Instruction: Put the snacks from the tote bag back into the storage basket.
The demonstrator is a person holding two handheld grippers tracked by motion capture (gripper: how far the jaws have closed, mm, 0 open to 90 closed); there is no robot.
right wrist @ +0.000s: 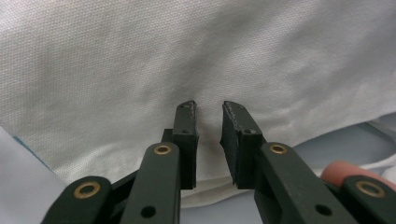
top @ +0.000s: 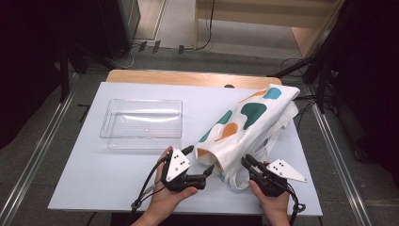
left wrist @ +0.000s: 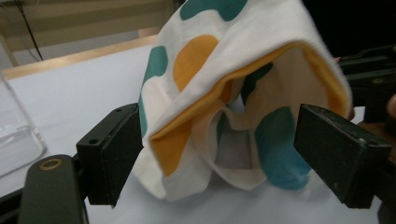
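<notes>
A white tote bag (top: 249, 117) with teal and orange blobs lies at a slant on the right half of the white table (top: 94, 169), its mouth toward me. My left gripper (top: 200, 165) is open wide at that mouth. In the left gripper view the bag's gaping opening (left wrist: 233, 140) sits between the two black pads (left wrist: 112, 154). My right gripper (top: 245, 161) presses against the bag's near right side, by the looped handles (top: 241, 182). In the right gripper view its jaws (right wrist: 208, 109) stand a narrow gap apart against plain white fabric (right wrist: 187, 46), with nothing between them.
A clear plastic tray (top: 141, 141) stands left of the bag, its corner visible in the left gripper view (left wrist: 14, 135). A wooden strip (top: 188, 77) edges the table's far side. Metal rails (top: 42, 150) run along both sides, with cables on the floor beyond.
</notes>
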